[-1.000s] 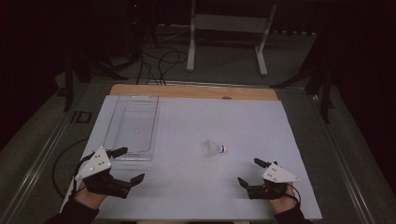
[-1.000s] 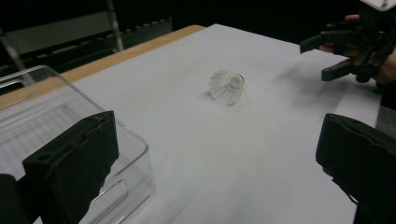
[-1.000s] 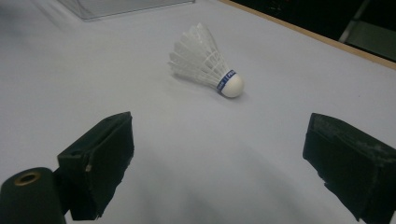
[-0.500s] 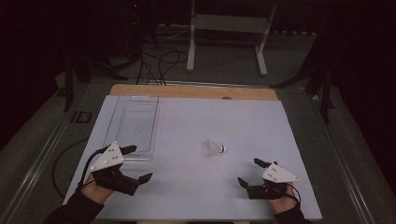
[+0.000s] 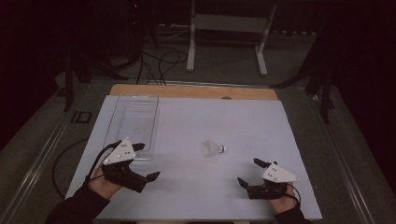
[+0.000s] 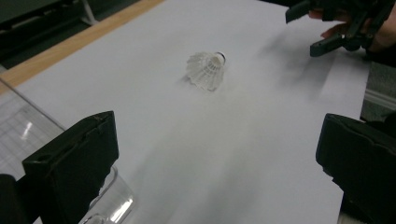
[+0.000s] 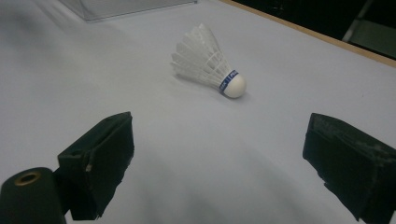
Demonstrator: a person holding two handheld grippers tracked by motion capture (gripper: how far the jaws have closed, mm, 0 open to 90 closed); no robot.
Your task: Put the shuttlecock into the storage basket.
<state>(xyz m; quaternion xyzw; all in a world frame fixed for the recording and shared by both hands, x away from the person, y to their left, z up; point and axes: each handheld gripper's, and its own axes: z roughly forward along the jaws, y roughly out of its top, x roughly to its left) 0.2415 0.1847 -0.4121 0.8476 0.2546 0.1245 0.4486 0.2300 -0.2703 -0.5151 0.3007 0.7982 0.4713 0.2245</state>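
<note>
Shuttlecock (image 5: 213,149) lies in full sight; clear tray's (image 6: 18,122) edges barely show.

Right claw (image 7: 219,163): jaws spread wide apart, nothing between them. A white shuttlecock (image 7: 208,63) lies on its side on the pale surface (image 7: 280,65) ahead, well apart from both jaws, its rounded cork tip with a blue band pointing right. A clear container (image 7: 116,7) sits at the far edge.
</note>
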